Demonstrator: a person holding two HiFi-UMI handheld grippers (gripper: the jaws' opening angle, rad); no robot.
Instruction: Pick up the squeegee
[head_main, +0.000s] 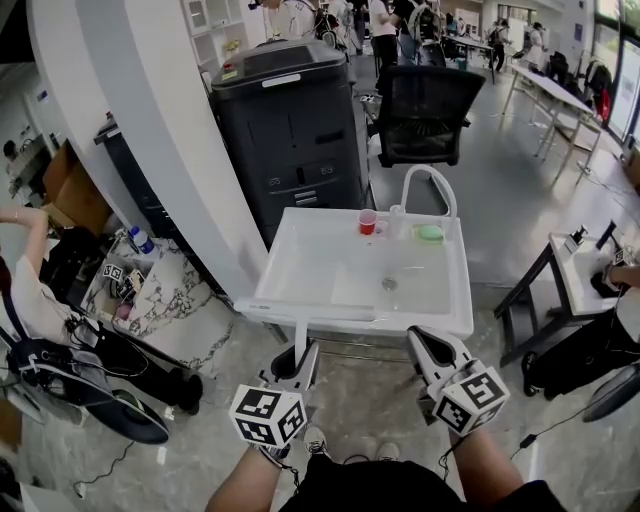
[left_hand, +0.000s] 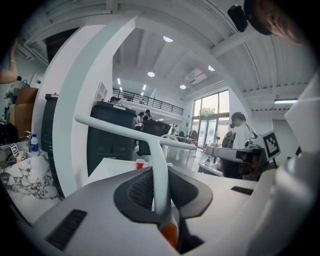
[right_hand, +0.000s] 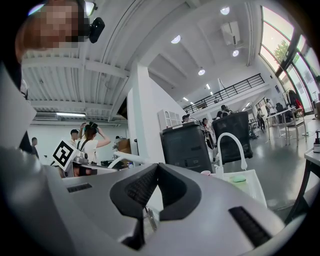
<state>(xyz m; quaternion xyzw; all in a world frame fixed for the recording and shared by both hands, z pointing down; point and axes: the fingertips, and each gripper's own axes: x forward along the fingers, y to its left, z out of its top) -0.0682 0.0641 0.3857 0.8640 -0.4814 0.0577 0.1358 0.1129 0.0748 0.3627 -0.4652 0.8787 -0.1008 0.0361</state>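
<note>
The squeegee (head_main: 300, 330) is white and T-shaped. Its handle runs back between my left gripper's (head_main: 298, 352) jaws and its blade lies crosswise just over the front rim of the white sink (head_main: 300, 240). In the left gripper view the squeegee (left_hand: 159, 170) handle stands upright between the dark pads (left_hand: 140, 190), which press on it, and the blade spans the picture above. My left gripper (left_hand: 161, 196) is shut on it. My right gripper (head_main: 432, 345) hangs beside it to the right, shut with nothing held. In its own view the right gripper (right_hand: 157, 172) has its pads touching.
A red cup (head_main: 367, 222), a curved white faucet (head_main: 430, 182) and a green sponge (head_main: 430, 233) sit at the sink's back. Behind stand a black copier (head_main: 290, 120), a black chair (head_main: 425, 110) and a white column (head_main: 150, 130). A side table (head_main: 575, 270) is at right.
</note>
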